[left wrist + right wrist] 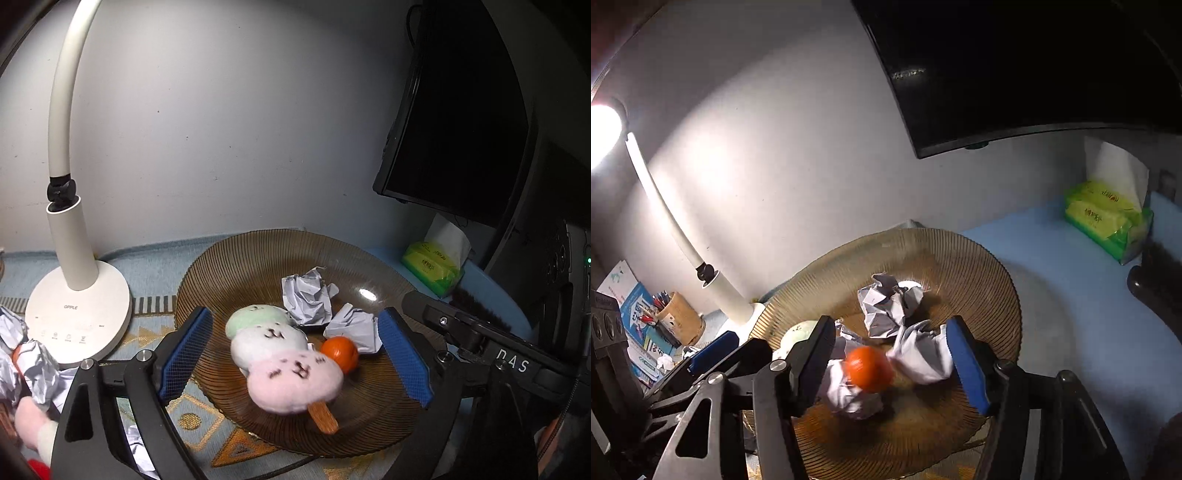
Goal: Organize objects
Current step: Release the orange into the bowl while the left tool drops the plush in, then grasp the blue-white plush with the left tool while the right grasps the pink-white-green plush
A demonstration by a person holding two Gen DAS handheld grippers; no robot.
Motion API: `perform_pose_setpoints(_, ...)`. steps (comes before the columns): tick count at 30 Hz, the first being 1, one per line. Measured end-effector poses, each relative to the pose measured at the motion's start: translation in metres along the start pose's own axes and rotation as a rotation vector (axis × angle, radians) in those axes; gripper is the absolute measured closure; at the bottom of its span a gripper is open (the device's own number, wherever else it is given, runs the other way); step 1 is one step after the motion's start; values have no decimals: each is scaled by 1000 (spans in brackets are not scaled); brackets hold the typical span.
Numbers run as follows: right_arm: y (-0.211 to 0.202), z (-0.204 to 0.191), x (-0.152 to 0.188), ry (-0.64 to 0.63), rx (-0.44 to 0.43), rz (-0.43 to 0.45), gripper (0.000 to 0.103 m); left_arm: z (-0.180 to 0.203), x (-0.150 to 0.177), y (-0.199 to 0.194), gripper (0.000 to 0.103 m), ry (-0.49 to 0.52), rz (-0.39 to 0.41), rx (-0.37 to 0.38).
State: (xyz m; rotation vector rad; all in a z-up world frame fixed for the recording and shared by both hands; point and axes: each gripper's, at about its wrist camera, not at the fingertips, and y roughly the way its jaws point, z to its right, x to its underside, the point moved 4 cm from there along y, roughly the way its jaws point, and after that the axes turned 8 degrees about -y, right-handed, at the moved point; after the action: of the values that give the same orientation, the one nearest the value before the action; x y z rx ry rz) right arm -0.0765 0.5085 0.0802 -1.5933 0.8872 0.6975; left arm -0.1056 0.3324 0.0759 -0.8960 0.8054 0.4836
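A ribbed brown glass plate (pixel 258 258) holds a plush popsicle (pixel 284 358) in green, white and pink, an orange ball (pixel 340 353) and crumpled paper balls (pixel 308 295). My left gripper (pixel 295 354) is open, its blue pads on either side of the plush, just above the plate. In the right wrist view my right gripper (pixel 892 363) is open over the plate (pixel 979 273), with the blurred orange ball (pixel 868 369) and crumpled paper (pixel 923 354) between its pads. Another paper ball (pixel 886 302) lies farther back.
A white desk lamp (pixel 79 314) stands left of the plate. More crumpled paper (pixel 33 365) and plush toys (pixel 33 417) lie at far left. A green tissue pack (pixel 434 267) and a dark monitor (pixel 454 129) are at right. A pen holder (pixel 679 317) stands at left.
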Motion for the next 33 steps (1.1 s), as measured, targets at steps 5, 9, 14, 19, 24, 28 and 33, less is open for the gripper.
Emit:
perform_pose_setpoints(5, -11, -1, -3, 19, -29, 20, 42, -9, -15, -43, 13, -14, 55, -15)
perform_pose_setpoints(9, -40, -27, -9, -16, -64, 47, 42, -24, -26, -107, 13, -17, 131, -51)
perform_pose_setpoints(14, -84, -81, -8, -97, -146, 61, 42, -54, -30, -198, 1, -14, 216, -89)
perform_pose_setpoints(19, -92, -139, 26, -152, -261, -17, 42, -107, -12, -272, 0, -50, 288, -244)
perform_pose_setpoints(24, -62, -187, 98, -187, -356, -165, 42, -190, 40, -285, 0, -163, 221, -411)
perform_pose_setpoints(28, -39, -212, 140, -276, -367, -213, 42, -243, 83, -267, 2, -206, 116, -491)
perform_pose_setpoints(33, -31, -230, 161, -403, -316, -234, 42, -269, 111, -248, 2, -245, 44, -515)
